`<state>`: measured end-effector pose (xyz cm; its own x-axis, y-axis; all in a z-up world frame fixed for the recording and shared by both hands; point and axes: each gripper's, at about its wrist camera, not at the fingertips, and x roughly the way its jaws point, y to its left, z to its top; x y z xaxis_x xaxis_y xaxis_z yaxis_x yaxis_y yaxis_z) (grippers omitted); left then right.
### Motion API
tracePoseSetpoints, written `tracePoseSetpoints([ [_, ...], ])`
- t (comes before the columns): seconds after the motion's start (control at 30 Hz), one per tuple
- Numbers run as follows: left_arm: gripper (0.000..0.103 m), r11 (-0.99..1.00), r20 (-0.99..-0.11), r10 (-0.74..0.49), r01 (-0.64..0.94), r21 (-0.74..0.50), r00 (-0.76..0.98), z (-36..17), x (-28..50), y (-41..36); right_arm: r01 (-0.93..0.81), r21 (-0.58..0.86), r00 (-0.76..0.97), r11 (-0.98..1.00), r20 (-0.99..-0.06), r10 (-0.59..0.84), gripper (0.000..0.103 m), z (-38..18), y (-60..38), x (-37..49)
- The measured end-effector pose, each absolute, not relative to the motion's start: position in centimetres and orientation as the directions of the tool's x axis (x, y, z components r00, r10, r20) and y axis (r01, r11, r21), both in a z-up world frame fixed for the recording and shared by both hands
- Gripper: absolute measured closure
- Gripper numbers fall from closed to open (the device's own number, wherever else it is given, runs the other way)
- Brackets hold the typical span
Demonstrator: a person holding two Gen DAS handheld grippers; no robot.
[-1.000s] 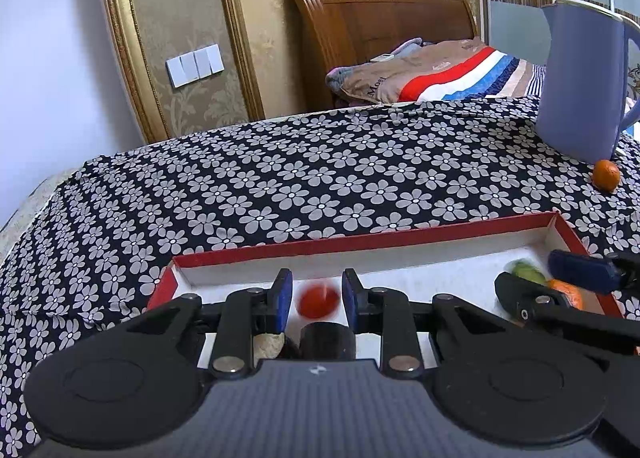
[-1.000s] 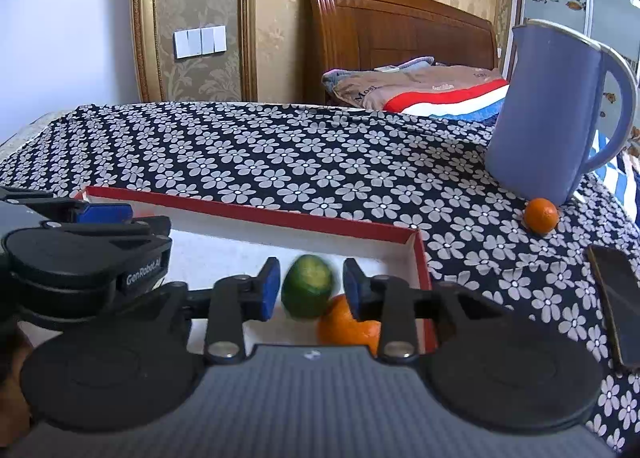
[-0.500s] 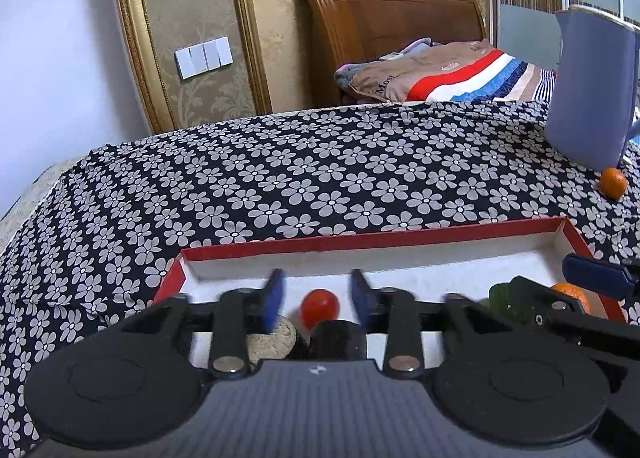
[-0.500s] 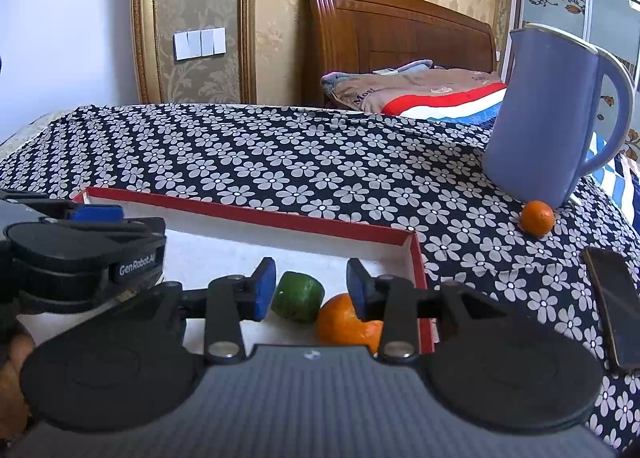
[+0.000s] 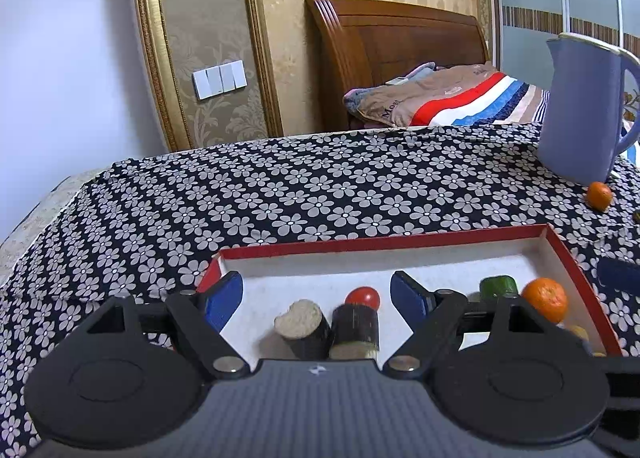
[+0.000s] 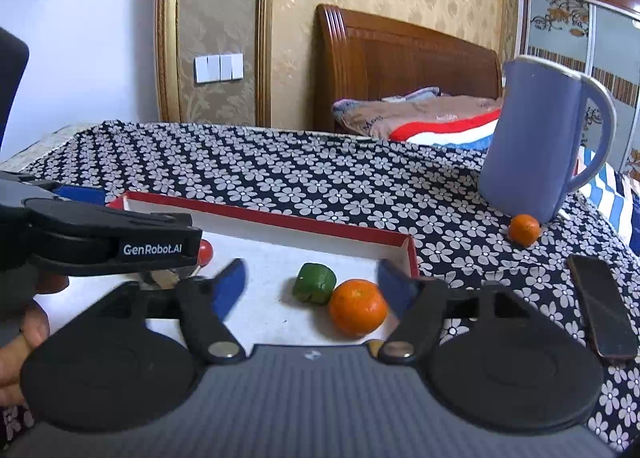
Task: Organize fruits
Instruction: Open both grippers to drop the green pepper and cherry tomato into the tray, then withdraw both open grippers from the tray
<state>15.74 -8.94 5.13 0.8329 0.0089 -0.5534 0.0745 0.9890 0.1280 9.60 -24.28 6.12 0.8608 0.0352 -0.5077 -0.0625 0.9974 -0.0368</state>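
A red-rimmed tray (image 5: 384, 244) with a white floor lies on the flowered cloth. My left gripper (image 5: 316, 294) hangs over its left part, jaws opening wide and touching nothing. Below and between them lie a small red tomato (image 5: 362, 297) and two dark-skinned cut pieces (image 5: 302, 328). My right gripper (image 6: 313, 286) is over the tray's right end, jaws also opening. A green fruit piece (image 6: 314, 284) and an orange (image 6: 358, 308) rest free between its fingers. Another orange (image 6: 524, 230) sits outside the tray by the jug.
A tall blue jug (image 6: 536, 138) stands on the cloth at the right rear. A dark phone (image 6: 602, 306) lies right of the tray. A person's hand (image 6: 24, 334) holds the left gripper's black body (image 6: 112, 238). A wooden bed is behind.
Both grippers spread their jaws and drew back slightly. The left one let go of the red tomato, the right one let go of the green piece. Both fruits now lie in the tray.
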Motion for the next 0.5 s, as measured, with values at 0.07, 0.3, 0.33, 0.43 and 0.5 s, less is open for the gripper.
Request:
tracePoseSetpoints([
  [0.07, 0.022, 0.989, -0.546, -0.001, 0.081, 0.123, 0.837, 5.4, 14.9, -8.7, -0.064, -0.034, 0.871, 0.997, -0.490, 0.039, 0.010, 6.5, -24.2, 8.8],
  [0.3, 0.022, 0.988, -0.536, -0.004, 0.085, 0.127, 0.844, 5.7, 12.3, -7.9, -0.059, -0.025, 0.888, 0.998, -0.458, 0.042, 0.000, 6.7, -24.0, 6.3],
  [0.33, 0.022, 0.989, -0.532, -0.005, 0.083, 0.124, 0.846, 5.7, 12.0, -7.7, -0.065, -0.020, 0.885, 0.998, -0.464, 0.049, 0.000, 6.6, -24.1, 5.9],
  [0.43, 0.022, 0.992, -0.537, -0.006, 0.073, 0.104, 0.844, 5.6, 10.8, -6.9, -0.061, -0.003, 0.876, 0.998, -0.479, 0.052, 0.000, 6.4, -24.1, 4.8],
  [0.5, 0.022, 0.994, -0.540, -0.013, 0.068, 0.081, 0.842, 5.4, 10.0, -6.1, -0.062, 0.027, 0.874, 0.998, -0.481, 0.067, 0.000, 6.0, -24.2, 3.8],
])
